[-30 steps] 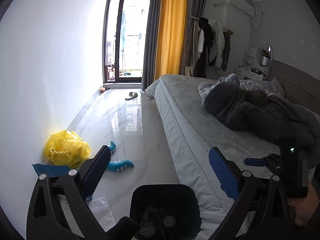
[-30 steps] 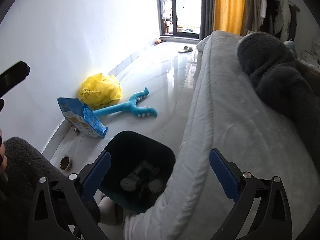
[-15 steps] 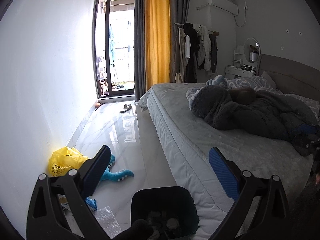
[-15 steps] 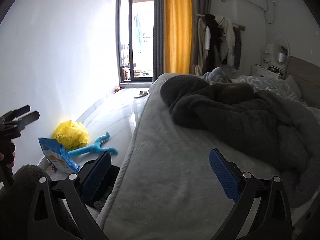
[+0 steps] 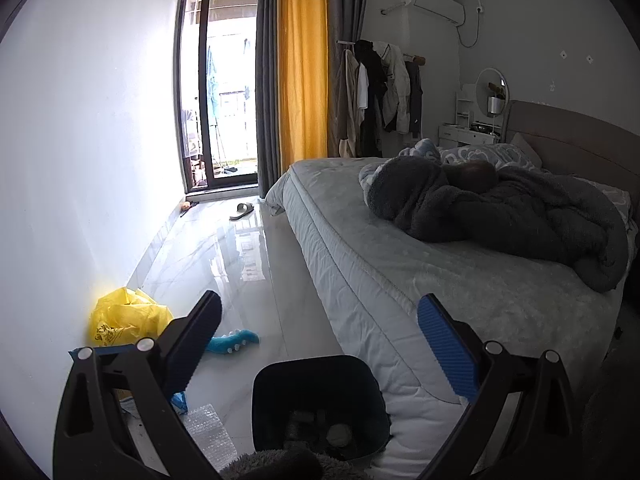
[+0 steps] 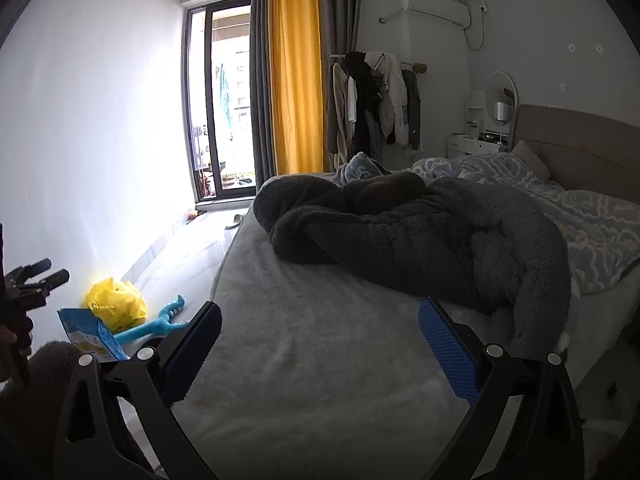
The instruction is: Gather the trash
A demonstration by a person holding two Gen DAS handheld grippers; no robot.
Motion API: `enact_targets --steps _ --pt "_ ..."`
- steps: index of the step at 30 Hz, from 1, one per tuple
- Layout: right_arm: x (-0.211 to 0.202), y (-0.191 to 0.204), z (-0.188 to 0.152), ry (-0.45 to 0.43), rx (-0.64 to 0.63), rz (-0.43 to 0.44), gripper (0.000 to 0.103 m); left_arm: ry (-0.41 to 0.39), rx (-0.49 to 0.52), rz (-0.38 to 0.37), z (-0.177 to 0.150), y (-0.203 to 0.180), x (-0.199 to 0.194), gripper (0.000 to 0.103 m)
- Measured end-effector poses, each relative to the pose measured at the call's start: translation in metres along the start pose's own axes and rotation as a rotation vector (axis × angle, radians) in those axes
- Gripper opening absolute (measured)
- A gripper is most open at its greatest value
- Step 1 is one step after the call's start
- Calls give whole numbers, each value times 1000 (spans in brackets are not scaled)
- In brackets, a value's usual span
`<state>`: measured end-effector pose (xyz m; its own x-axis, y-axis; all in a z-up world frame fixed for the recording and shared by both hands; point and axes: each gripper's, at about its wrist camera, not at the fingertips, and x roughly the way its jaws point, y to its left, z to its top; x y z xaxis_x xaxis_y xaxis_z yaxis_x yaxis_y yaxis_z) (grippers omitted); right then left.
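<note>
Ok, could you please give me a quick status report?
Both grippers, left and right, open, empty. Bin beside bed. Yellow bag on floor, path unobstructed.

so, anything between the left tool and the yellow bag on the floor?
Nothing visible. The left tool is open and empty; the yellow bag sits against the wall, bare floor before it. The bin stands lower right of that line, the blue toy beside it.

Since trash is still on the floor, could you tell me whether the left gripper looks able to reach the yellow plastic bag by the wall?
Probably yes: the left gripper is open and empty, with bare floor before the yellow plastic bag.
</note>
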<state>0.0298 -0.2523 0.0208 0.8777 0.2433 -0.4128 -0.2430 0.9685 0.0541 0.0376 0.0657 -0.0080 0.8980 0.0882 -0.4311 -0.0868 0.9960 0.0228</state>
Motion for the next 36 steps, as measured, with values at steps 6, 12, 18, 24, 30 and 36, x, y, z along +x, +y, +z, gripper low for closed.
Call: enact_targets --steps 6,12,18,24,30,36 --pt "7 -14 -7 20 62 63 100 17 15 13 -4 -4 3 100" --pt "9 -11 -8 37 47 106 100 19 7 17 -5 -2 -1 100" --pt "8 -12 -8 34 66 111 100 24 28 23 -6 -6 -1 100" --pt "7 -12 -9 35 60 106 100 26 28 24 -6 -6 1 100" --pt "8 -10 -10 42 45 99 100 27 24 23 -6 -6 0 100" --pt "8 -10 -10 43 40 97 100 26 24 22 -6 -6 1 100"
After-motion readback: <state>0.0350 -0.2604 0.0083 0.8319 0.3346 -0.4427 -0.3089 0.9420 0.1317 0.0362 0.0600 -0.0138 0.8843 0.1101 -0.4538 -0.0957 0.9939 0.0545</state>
